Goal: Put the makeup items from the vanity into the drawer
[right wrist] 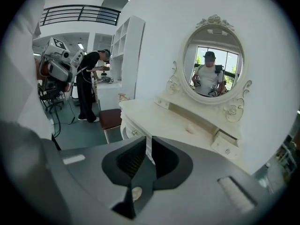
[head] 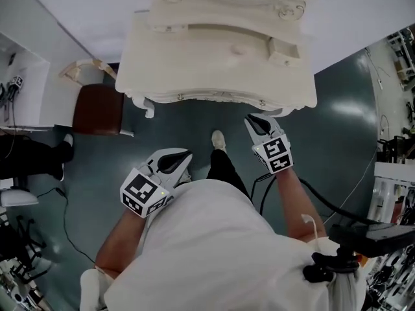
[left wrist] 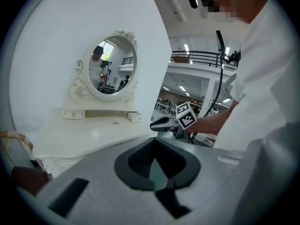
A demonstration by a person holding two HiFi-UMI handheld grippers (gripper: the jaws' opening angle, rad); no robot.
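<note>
**Head view.** The vanity (head: pixel 194 70) is standing ahead of the person. One small pale makeup item (head: pixel 238 49) is lying on its top, near a small drawer (head: pixel 285 56) that is sitting slightly pulled out. The task appears barely begun, with the item not yet stowed. The left gripper (head: pixel 176 162) and right gripper (head: pixel 259 123) are hanging short of the front edge, well apart from the item.

**Left gripper view.** The jaws are resting together and gripping nothing. The item (left wrist: pixel 116 121) is lying far beyond them.

**Right gripper view.** The jaws are showing only a slit and carrying nothing. The item (right wrist: pixel 191 129) is lying beyond them, left of the drawer (right wrist: pixel 226 144).
</note>
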